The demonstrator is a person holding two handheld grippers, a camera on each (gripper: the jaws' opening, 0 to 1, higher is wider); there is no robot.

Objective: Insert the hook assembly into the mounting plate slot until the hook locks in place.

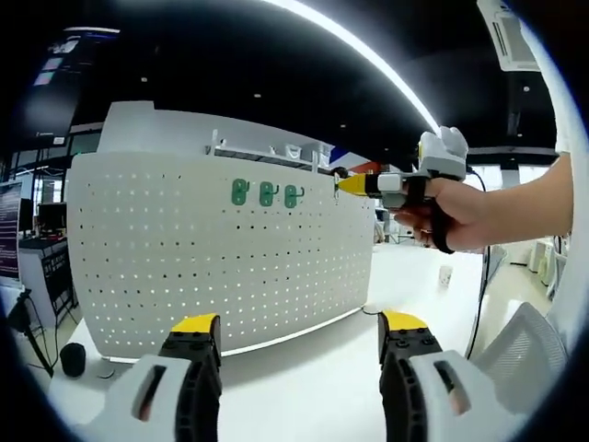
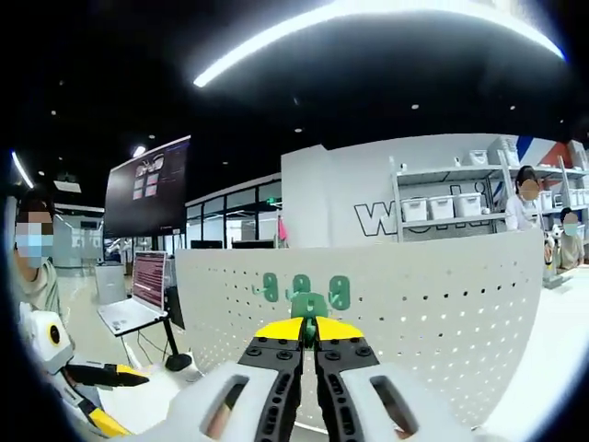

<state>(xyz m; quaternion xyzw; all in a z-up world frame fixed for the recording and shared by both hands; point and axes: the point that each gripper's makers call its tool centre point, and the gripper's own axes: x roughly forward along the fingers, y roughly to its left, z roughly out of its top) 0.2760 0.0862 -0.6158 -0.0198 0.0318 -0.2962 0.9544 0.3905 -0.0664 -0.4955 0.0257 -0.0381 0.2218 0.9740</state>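
From my left gripper (image 1: 299,336), the perforated mounting plate (image 1: 184,267) stands upright on the table (image 1: 313,387), straight ahead of the jaws. Three hooks (image 1: 266,194) sit in a row high on the plate's face. My right gripper (image 1: 354,184) comes in from the right of that view, held by a hand (image 1: 456,216), its tip just beside the plate's upper edge, right of the hook row.

From my right gripper (image 2: 310,329), a hook assembly (image 2: 310,306) sits between the closed jaws, in front of the plate (image 2: 442,313), just below the three hooks (image 2: 301,287). A laptop (image 2: 138,295) stands left of the plate, shelves (image 2: 460,203) behind it.
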